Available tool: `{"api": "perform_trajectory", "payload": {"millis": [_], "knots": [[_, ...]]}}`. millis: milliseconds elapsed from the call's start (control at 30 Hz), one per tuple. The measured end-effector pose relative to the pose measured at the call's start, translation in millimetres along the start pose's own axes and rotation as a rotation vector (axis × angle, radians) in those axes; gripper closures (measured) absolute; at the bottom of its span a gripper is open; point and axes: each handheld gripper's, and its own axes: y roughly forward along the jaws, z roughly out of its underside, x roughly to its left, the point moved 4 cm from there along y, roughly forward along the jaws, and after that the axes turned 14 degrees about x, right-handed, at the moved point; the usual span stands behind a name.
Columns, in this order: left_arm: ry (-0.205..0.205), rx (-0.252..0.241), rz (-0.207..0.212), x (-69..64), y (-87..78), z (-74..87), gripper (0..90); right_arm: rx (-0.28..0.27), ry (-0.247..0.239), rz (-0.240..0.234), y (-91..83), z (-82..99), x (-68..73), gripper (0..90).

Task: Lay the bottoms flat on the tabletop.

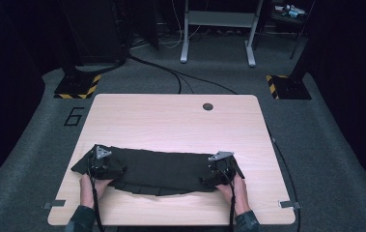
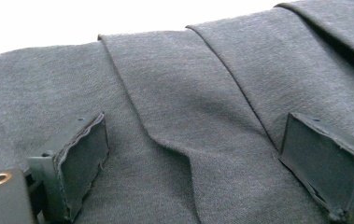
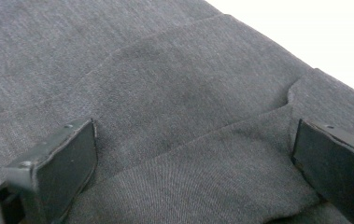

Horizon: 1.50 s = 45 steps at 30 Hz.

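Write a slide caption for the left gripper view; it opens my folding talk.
Left gripper, jaws open, poised over pleated dark grey cloth.

High view sits above the near edge of the desk (image 1: 171, 121), looking forward and down at it and the floor beyond. Both gripper views ride super close, skimming the dark cloth (image 1: 163, 169), which all three share.
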Motion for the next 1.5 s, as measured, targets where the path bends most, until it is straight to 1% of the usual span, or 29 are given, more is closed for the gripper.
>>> {"api": "perform_trajectory", "payload": {"millis": [33,67,133,200,267,300,333,367,400,433,500,633,700,733,767,800,833,900,967,1000,1033,1067,1133,1167,1233,1300,1433,1467,1500], "knots": [[0.003,-0.007,0.001,-3.3,0.3,0.3,7.2,0.003,0.000,0.004,-1.1,1.8,-2.6,0.0],[0.006,0.000,0.010,-6.8,-0.5,1.1,7.2,0.006,0.009,0.009,-2.1,3.6,-4.5,0.0],[0.012,-0.013,0.016,-13.2,-0.2,1.8,7.2,0.009,0.019,0.018,-4.2,7.2,-9.7,0.0],[0.027,-0.009,0.027,-20.8,-0.8,3.2,7.2,0.009,0.033,0.026,-6.0,11.0,-15.1,0.0],[0.028,-0.008,0.033,-23.8,-1.0,3.5,7.2,0.010,0.050,0.025,-7.3,14.7,-20.8,0.0],[0.055,-0.005,0.041,-33.5,-1.5,4.1,7.2,0.005,0.067,0.020,-8.2,17.8,-25.6,0.0],[0.063,-0.008,0.038,-36.1,-1.3,4.0,7.2,0.002,0.070,0.026,-8.9,19.9,-29.2,0.0],[0.072,0.001,0.044,-39.9,-1.9,4.2,7.2,0.007,0.075,0.027,-9.9,21.4,-31.0,0.0],[0.080,-0.006,0.037,-43.1,-1.5,3.8,7.2,0.008,0.080,0.028,-10.9,23.1,-33.2,0.0],[0.091,0.006,0.046,-45.7,-2.1,3.7,7.2,0.007,0.089,0.034,-11.6,24.7,-35.4,0.0],[0.093,0.000,0.044,-50.8,-1.5,3.0,7.2,0.008,0.107,0.031,-13.3,28.4,-39.0,0.0],[0.118,0.010,0.070,-62.2,-0.8,1.7,7.2,0.012,0.123,0.038,-16.3,34.7,-48.0,0.0],[0.126,0.008,0.071,-67.2,-0.5,1.2,7.2,0.016,0.139,0.030,-17.1,38.2,-54.3,0.0],[0.129,0.007,0.080,-70.0,-0.2,1.1,7.2,0.013,0.156,0.020,-17.4,39.5,-55.8,0.0],[0.139,0.008,0.082,-73.4,-0.3,1.1,7.2,0.010,0.150,0.021,-17.9,41.5,-59.3,0.0],[0.130,-0.003,0.078,-75.7,0.3,1.3,7.2,0.007,0.163,0.025,-18.9,43.9,-61.8,0.0],[0.134,0.002,0.082,-77.1,-0.2,1.9,7.2,0.003,0.171,0.025,-19.2,44.8,-62.4,0.0],[0.115,-0.019,0.084,-79.7,0.5,3.1,7.2,-0.011,0.167,0.032,-19.6,47.1,-65.7,0.0],[0.106,-0.034,0.087,-79.7,0.6,5.2,7.2,-0.025,0.184,0.030,-19.4,48.7,-65.1,0.0],[0.089,-0.059,0.089,-79.8,1.5,6.7,7.2,-0.031,0.172,0.032,-19.4,49.2,-65.9,0.0],[0.088,-0.064,0.091,-79.2,1.4,7.9,7.2,-0.042,0.182,0.030,-19.2,50.3,-65.0,0.0],[0.078,-0.084,0.092,-79.5,1.9,9.7,7.2,-0.050,0.179,0.034,-19.2,51.0,-65.4,0.0],[0.079,-0.085,0.092,-79.3,1.1,11.0,7.2,-0.067,0.190,0.036,-19.2,53.1,-64.2,0.0],[0.078,-0.089,0.093,-79.3,1.4,10.8,7.2,-0.083,0.168,0.045,-18.8,54.5,-65.8,0.0],[0.076,-0.097,0.094,-79.0,1.8,10.3,7.2,-0.087,0.183,0.043,-18.8,55.5,-64.6,0.0],[0.090,-0.093,0.105,-77.4,0.1,10.6,7.2,-0.094,0.175,0.046,-18.6,55.3,-65.3,0.0],[0.084,-0.108,0.114,-73.7,-6.4,11.7,7.4,-0.087,0.200,0.034,-20.2,54.5,-63.2,0.0],[0.079,-0.112,0.115,-72.8,-10.5,12.5,7.3,-0.094,0.176,0.034,-21.2,55.4,-64.5,0.0],[0.080,-0.113,0.116,-72.2,-13.8,13.4,7.2,-0.123,0.186,0.030,-24.7,56.0,-63.5,0.1]]}}
